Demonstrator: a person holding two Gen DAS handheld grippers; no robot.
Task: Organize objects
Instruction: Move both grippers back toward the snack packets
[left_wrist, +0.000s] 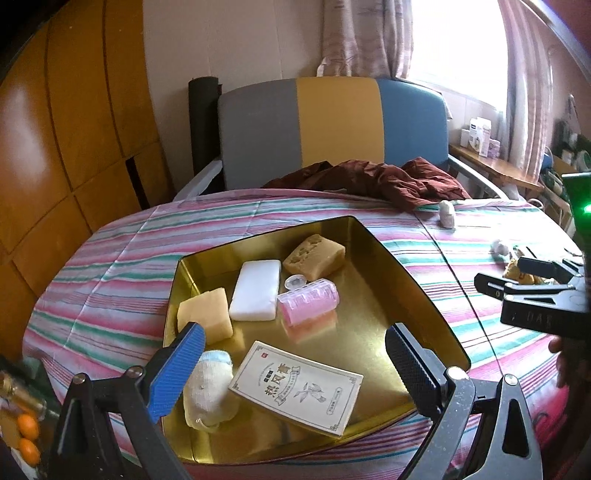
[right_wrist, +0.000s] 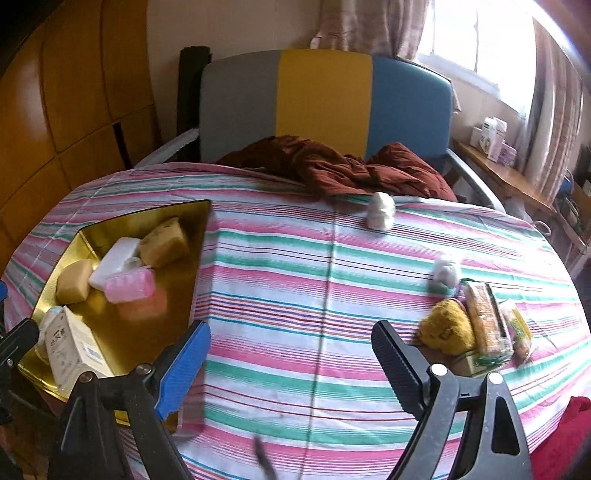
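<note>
The gold tray on the striped tabletop already holds several things: two tan blocks, a white bar, a pink case, a rolled sock and a printed box. So a good part of the sorting looks done. Outside the tray there remain a white roll, a grey bundle, a yellow soft thing and some packets near the right edge. The left claw hangs wide open above the tray and holds nothing. The right claw is also wide open and empty, over bare cloth, near the yellow thing.
</note>
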